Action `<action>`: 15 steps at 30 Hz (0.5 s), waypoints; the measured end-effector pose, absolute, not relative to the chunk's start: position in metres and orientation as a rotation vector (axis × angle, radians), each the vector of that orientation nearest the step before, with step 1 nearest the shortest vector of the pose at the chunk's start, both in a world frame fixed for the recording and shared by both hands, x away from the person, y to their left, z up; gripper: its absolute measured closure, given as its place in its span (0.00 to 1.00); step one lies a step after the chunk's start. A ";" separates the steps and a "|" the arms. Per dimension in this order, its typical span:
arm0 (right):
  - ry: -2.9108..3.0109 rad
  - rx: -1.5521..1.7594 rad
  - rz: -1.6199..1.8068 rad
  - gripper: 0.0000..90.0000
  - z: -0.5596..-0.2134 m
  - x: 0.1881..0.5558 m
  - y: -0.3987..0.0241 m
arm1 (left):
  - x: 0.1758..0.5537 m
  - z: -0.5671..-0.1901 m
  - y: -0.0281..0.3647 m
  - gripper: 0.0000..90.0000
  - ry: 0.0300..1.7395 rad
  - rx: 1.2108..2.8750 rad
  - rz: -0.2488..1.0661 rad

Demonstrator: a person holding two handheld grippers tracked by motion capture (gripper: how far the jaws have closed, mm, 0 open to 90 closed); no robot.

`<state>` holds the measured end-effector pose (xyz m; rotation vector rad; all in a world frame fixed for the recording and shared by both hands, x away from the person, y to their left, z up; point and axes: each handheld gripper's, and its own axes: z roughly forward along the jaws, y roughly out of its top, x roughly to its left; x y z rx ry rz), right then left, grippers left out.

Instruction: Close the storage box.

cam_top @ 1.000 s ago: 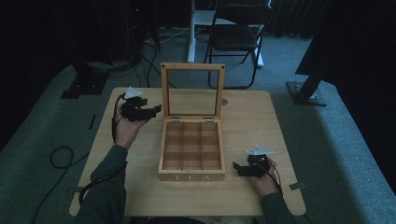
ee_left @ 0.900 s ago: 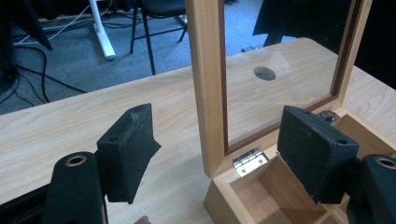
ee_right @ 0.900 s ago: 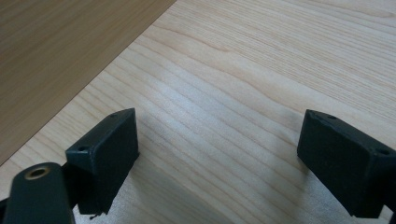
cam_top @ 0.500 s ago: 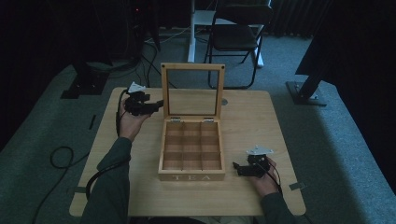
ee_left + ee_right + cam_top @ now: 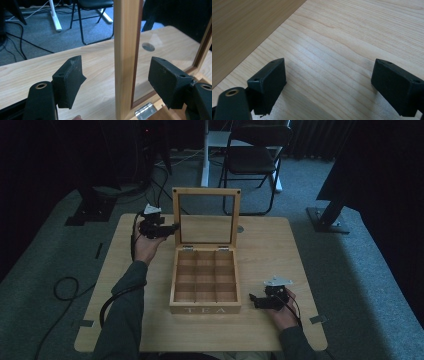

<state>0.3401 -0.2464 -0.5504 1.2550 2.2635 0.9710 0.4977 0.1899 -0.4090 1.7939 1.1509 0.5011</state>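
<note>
Tea box [image 5: 205, 282] centre of counter [image 5: 280, 245], compartment contents dim, left gripper [image 5: 171, 227] at 10 o'clock, jaws released astride lid frame [image 5: 125, 57], right gripper [image 5: 254, 300] at 4 o'clock, jaws released.

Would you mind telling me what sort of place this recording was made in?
Probably a lab or studio set up for recording: a wooden table stands on grey carpet in a dim room, with loose cables on the floor and a folding chair behind.
</note>
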 end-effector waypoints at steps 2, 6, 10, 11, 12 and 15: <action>2.264 1.255 0.971 0.13 -0.550 0.340 -0.246 | 0.500 -0.410 0.190 0.31 1.154 1.782 0.486; 2.263 1.255 0.971 0.13 -0.550 0.340 -0.246 | 0.506 -0.410 0.189 0.33 1.161 1.762 0.469; 2.263 1.255 0.971 0.13 -0.550 0.340 -0.246 | 0.510 -0.409 0.184 0.37 1.157 1.782 0.475; 2.264 1.255 0.971 0.13 -0.550 0.340 -0.246 | 0.511 -0.408 0.181 0.38 1.158 1.788 0.478; 2.263 1.255 0.971 0.13 -0.550 0.340 -0.246 | 0.512 -0.407 0.179 0.41 1.158 1.798 0.482; 2.263 1.255 0.971 0.13 -0.550 0.340 -0.246 | 0.514 -0.403 0.173 0.51 1.152 1.798 0.480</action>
